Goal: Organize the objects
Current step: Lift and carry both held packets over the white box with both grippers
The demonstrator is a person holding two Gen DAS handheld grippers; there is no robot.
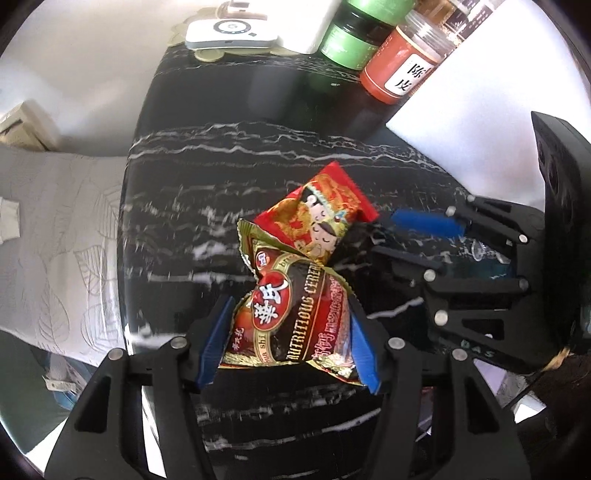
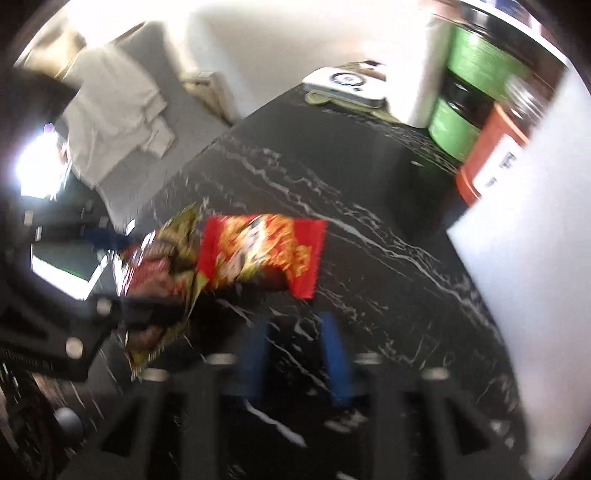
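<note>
A brown and gold cereal packet (image 1: 295, 314) sits between the blue pads of my left gripper (image 1: 290, 347), which is shut on its sides at the bottom of the left wrist view. A red snack packet (image 1: 325, 214) lies on the black marble table (image 1: 221, 177) just beyond, overlapping the brown packet's top corner. My right gripper (image 1: 386, 234) reaches in from the right, its blue finger close to the red packet. In the blurred right wrist view, my right gripper (image 2: 297, 332) stands open over bare table, below the red packet (image 2: 266, 254) and apart from it. The brown packet (image 2: 159, 266) shows at the left.
At the table's far end stand an orange jar with a white label (image 1: 399, 66), a green-labelled dark bottle (image 1: 351, 40) and a white device (image 1: 231, 33). A white panel (image 1: 480, 110) borders the right side. Grey patterned bedding (image 1: 55, 240) lies past the table's left edge.
</note>
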